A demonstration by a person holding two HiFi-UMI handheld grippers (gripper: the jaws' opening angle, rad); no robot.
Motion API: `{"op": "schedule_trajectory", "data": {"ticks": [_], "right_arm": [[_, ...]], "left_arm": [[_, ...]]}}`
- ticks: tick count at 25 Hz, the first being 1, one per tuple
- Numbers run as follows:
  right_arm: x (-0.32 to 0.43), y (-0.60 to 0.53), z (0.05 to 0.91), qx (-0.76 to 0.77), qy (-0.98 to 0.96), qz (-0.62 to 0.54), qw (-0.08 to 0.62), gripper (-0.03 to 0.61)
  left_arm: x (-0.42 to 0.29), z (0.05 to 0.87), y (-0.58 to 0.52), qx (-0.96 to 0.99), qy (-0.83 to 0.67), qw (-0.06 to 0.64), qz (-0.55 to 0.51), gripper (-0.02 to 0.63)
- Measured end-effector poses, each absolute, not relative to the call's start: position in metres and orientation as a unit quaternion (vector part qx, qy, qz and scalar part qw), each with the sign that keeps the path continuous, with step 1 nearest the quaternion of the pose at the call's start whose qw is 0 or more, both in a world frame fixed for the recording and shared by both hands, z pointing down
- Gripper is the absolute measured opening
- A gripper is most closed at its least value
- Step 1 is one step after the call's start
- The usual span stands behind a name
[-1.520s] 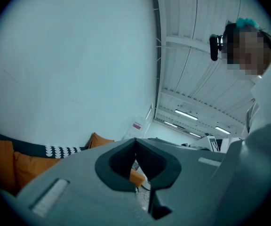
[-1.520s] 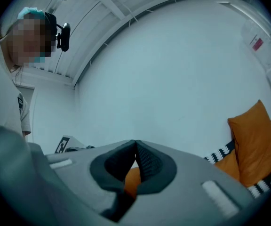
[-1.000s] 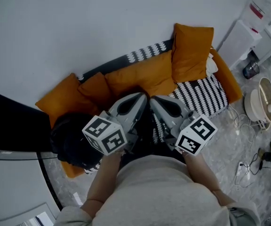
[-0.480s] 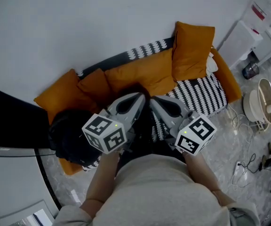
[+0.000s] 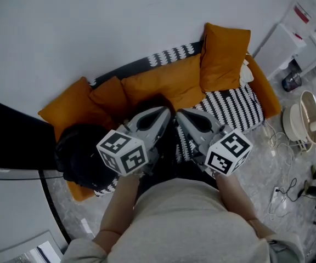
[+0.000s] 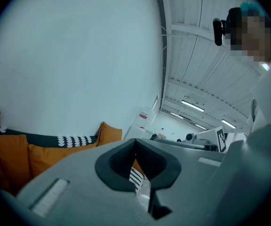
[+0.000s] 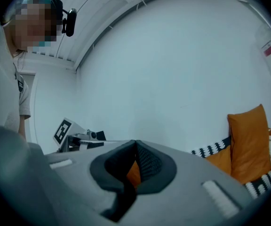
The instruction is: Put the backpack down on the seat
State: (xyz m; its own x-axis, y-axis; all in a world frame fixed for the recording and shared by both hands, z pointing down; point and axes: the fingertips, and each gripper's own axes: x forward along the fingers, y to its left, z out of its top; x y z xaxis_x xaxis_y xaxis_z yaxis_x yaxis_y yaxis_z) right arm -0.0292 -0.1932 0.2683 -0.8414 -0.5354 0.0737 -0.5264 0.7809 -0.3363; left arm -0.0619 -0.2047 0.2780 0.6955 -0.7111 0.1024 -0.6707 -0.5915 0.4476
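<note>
Slumping at the left end of the orange sofa with the black-and-white patterned seat cover [image 5: 240, 109], the soft black backpack [image 5: 84, 160] is lying right at the seat's front left corner, just beside a black box-shaped cabinet [image 5: 16, 144]. Part of it seems to be hanging past the front edge, though the dark fabric is making that hard to judge. That is where I am seeing the trouble: nothing is holding it, and a limp, rounded bag perched at a corner is likely to sag and roll off onto the pale floor.

The left hand-held grey gripper [image 5: 161, 116] is hovering over the middle of the seat's front edge, its jaws pressed fully together with nothing between them. The right hand-held grey gripper [image 5: 182, 118], just beside it, is likewise closed and empty, so neither is ready to catch the bag. A push from closed jaws could shove the soft fabric outward rather than deeper onto the seat.

Farther right, loose white cables [image 5: 281, 193] are trailing on the floor, and a sideways step could snag them.
</note>
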Motion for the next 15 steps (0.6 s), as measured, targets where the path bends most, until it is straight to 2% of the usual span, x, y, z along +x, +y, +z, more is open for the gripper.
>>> {"op": "schedule_trajectory", "data": {"ticks": [9,15], "right_arm": [[-0.033,-0.191,0.281,-0.277,0.942,-0.189,-0.002,0.003],[-0.033,-0.19,0.287,-0.283,0.941,-0.185,-0.011,0.003]], "left_arm": [[-0.059,0.29,-0.198,0.892,-0.392,0.225,-0.006,0.006],[-0.057,0.29,-0.196,0.89,-0.388,0.238,-0.019,0.006]]}}
